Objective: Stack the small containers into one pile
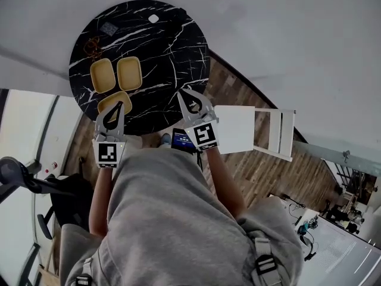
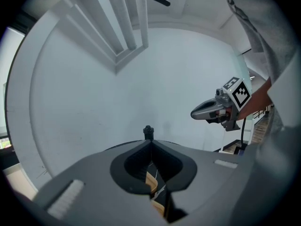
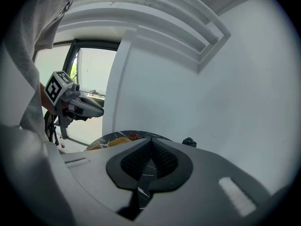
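With the left gripper (image 1: 119,107) and the right gripper (image 1: 181,94) both pressed together and empty over the marble table's (image 1: 161,52) near edge, the three tan containers (image 1: 129,72) lay unstacked on its left side, so the jaws would likely need spreading before pinching the nearest container's (image 1: 110,102) rim squarely.

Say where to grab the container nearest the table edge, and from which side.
Probably its near rim, one jaw inside, one outside: the tan container lies shallow and open side up. Come from the near edge of the table with the left tool, opened first since it is shut; two more containers crowd its far side.
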Action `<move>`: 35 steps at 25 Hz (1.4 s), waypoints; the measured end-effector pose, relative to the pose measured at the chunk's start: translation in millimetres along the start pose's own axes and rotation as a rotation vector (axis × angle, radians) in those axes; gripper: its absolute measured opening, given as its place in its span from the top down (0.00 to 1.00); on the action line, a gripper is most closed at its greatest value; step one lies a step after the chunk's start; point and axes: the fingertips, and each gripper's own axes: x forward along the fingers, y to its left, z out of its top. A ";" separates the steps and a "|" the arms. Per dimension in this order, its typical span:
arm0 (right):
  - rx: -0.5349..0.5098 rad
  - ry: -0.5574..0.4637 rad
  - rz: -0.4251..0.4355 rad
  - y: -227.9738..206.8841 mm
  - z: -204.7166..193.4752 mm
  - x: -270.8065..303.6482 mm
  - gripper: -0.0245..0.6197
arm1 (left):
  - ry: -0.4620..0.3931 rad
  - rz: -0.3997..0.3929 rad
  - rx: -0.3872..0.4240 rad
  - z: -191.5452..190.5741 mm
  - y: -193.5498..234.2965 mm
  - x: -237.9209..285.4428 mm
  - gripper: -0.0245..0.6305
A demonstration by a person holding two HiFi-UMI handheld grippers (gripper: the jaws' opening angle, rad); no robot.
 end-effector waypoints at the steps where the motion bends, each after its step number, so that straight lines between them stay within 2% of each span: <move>1: -0.007 0.005 0.005 3.7 2.4 7.2 0.94 | 0.001 -0.001 -0.005 -2.4 6.8 -0.7 0.96; 5: -0.033 0.043 0.008 16.1 11.3 41.3 0.94 | 0.003 -0.022 -0.028 -12.1 35.9 -0.7 0.96; 13: -0.052 0.139 0.013 57.7 25.3 106.0 0.94 | 0.058 -0.152 -0.031 -42.5 89.7 0.0 0.96; 20: -0.206 0.285 0.055 95.0 15.0 153.3 0.94 | 0.071 -0.200 -0.013 -60.6 140.3 -13.4 0.96; 25: -0.309 0.377 0.168 114.0 -13.4 181.3 0.94 | 0.082 -0.187 -0.026 -68.6 160.9 -5.6 0.96; 29: -0.418 0.456 0.287 126.2 -56.3 203.3 0.90 | 0.070 -0.155 -0.039 -73.8 168.7 3.0 0.96; 35: -0.492 0.608 0.449 148.6 -128.2 213.2 0.83 | 0.082 -0.136 -0.078 -78.1 161.6 -7.3 0.96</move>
